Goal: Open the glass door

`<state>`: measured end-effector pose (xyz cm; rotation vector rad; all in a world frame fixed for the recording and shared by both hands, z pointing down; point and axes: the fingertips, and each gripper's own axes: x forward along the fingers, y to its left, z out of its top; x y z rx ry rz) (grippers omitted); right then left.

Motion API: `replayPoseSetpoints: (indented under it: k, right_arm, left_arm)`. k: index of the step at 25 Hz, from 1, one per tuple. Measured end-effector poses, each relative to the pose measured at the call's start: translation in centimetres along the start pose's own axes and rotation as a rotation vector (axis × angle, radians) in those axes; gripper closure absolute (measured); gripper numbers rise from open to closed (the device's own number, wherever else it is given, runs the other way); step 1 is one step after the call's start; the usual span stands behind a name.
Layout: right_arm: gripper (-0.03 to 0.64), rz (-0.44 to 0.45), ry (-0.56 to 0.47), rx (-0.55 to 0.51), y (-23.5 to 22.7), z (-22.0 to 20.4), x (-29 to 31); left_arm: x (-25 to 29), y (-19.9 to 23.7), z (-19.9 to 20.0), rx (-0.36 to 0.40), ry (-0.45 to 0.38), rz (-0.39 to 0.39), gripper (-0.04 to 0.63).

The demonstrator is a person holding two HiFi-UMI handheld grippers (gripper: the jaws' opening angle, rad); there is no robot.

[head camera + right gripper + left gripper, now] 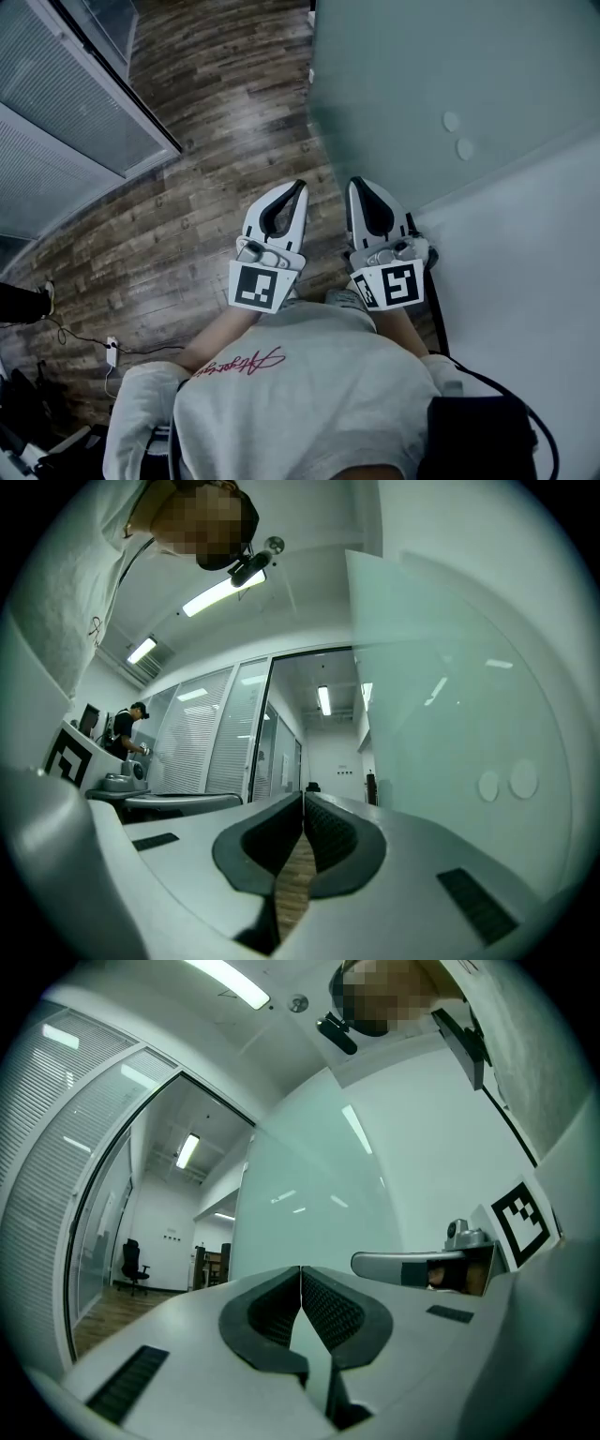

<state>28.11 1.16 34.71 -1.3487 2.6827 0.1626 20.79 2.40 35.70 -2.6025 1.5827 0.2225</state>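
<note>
two shut claws held side by side, facing a frosted glass door

from the left in the head view: a blind-covered partition runs along the wooden floor. the left claw has its pads pressed together with nothing between them. just beside it, the right claw is likewise pressed together and empty, with only floor showing through the slit below its pads. both point away from the person, towards the glass door. the door lies ahead and to the right, apart from both claws. it stands upright, its long axis running floor to ceiling and its broad frosted face turned to the claws. its free vertical edge is on its left side, next to a lit corridor. two round discs sit on the glass. a white wall is furthest right.
</note>
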Motion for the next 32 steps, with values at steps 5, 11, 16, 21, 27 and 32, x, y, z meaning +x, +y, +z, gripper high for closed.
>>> replayPoseSetpoints:
  k: [5, 11, 16, 21, 27, 32]
  right_arm:
    - [0.597, 0.018, 0.024, 0.017, 1.5, -0.5, 1.2]
    - [0.597, 0.065, 0.028, 0.022, 3.4, -0.6, 1.8]
    - [0.597, 0.077, 0.025, -0.001, 4.3, -0.4, 2.0]
    - [0.598, 0.084, 0.018, -0.006, 4.6, 0.1, 2.2]
    - [0.598, 0.089, 0.020, -0.015, 5.1, 0.4, 2.1]
    - [0.598, 0.089, 0.020, -0.016, 5.2, 0.0, 2.3]
  left_arm:
    - [-1.0, 1.1, -0.2, -0.009, 0.004, 0.024, 0.578]
    - [-1.8, 2.2, 0.1, -0.011, -0.007, 0.051, 0.578]
    - [-2.3, 2.5, 0.6, -0.003, -0.024, 0.058, 0.578]
    - [-2.5, 3.3, 1.0, -0.005, -0.033, 0.079, 0.578]
    - [-2.8, 2.9, 1.3, -0.004, -0.043, 0.073, 0.578]
    - [-2.7, 3.2, 1.1, -0.002, -0.043, 0.077, 0.578]
